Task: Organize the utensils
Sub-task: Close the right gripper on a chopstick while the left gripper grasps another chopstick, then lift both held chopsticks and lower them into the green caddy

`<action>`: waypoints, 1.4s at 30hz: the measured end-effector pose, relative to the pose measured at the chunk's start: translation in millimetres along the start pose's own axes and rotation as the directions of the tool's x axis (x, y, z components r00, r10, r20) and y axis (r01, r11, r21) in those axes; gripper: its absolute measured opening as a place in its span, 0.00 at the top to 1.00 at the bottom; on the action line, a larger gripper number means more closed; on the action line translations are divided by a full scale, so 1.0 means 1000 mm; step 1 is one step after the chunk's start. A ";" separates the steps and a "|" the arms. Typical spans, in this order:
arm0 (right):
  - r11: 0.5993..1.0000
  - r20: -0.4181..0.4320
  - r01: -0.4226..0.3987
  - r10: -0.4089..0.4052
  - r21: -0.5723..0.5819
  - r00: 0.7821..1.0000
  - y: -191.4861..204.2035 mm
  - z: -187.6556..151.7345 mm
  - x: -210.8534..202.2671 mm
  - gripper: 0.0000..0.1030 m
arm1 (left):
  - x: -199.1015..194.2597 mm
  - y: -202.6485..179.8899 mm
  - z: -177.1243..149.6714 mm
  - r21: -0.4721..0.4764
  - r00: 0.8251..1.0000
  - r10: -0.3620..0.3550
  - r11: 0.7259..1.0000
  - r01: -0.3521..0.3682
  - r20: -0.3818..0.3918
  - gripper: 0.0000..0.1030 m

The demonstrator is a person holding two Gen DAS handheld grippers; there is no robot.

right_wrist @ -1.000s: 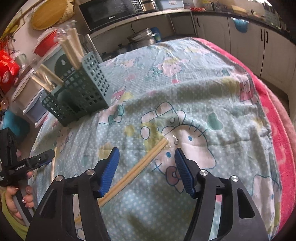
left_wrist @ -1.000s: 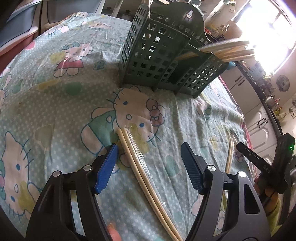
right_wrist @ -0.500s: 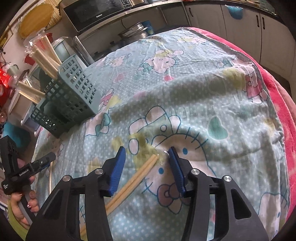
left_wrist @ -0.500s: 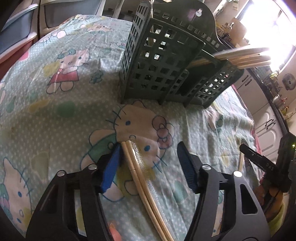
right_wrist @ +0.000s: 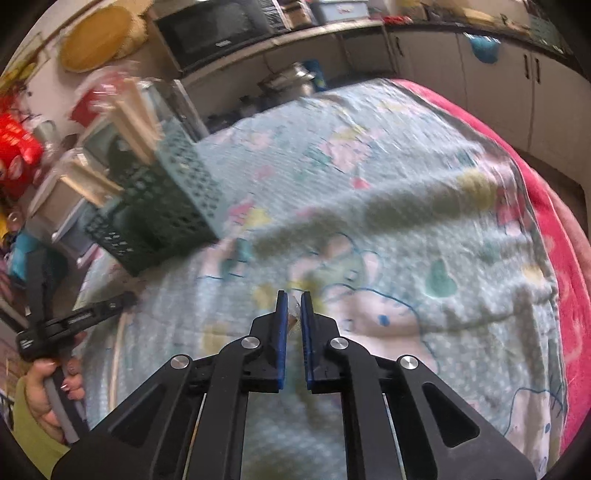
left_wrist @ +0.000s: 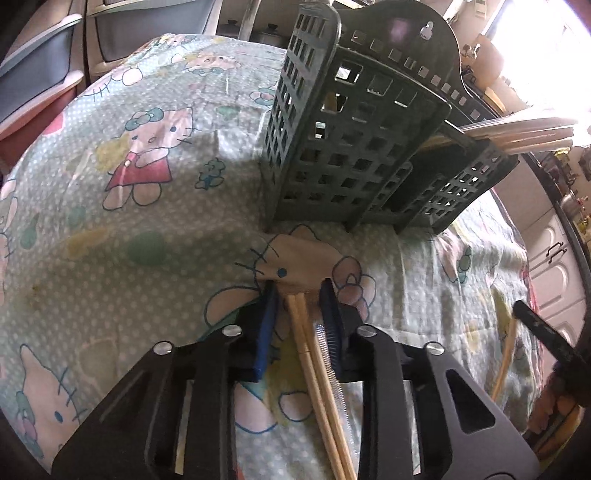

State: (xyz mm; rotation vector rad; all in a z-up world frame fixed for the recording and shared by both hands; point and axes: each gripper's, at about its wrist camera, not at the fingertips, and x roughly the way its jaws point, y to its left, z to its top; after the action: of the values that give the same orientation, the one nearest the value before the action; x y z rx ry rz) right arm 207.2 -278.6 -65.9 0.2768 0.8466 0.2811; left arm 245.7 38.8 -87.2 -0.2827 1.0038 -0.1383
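While left hand-held gripper [left_wrist: 297,295] closes, wrapped chopstick pair [left_wrist: 314,365] lies between jaws, on cloth-covered surface [left_wrist: 155,236] near green basket [left_wrist: 354,155]. Right hand-held gripper [right_wrist: 291,306] closing on second pair's clear wrapper end [right_wrist: 294,317]. Sticks light, stiff; film slippery, so grip wood, not wrap.

Kitchen: microwave [right_wrist: 221,27] on counter, white cabinets [right_wrist: 491,85], bright window [left_wrist: 550,48].
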 end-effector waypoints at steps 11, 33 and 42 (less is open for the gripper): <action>0.984 0.088 -0.081 0.095 -0.158 0.992 0.058 0.014 -0.038 0.94 | -0.037 -0.015 0.006 0.054 0.993 -0.088 0.995 0.083 0.080 0.92; 0.906 0.174 -0.160 0.243 -0.391 0.954 0.143 0.027 -0.095 0.98 | -0.154 -0.071 0.040 0.229 0.917 -0.209 0.964 0.135 0.340 0.97; 0.886 0.233 -0.159 0.281 -0.435 0.931 0.162 0.043 -0.116 0.98 | -0.179 -0.087 0.057 0.275 0.884 -0.238 0.953 0.131 0.403 0.97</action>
State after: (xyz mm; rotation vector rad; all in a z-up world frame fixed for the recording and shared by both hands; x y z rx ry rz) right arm 145.8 -174.8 98.3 0.0162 0.4453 0.6112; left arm 199.6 8.9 112.6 -0.1750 0.5072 -0.3547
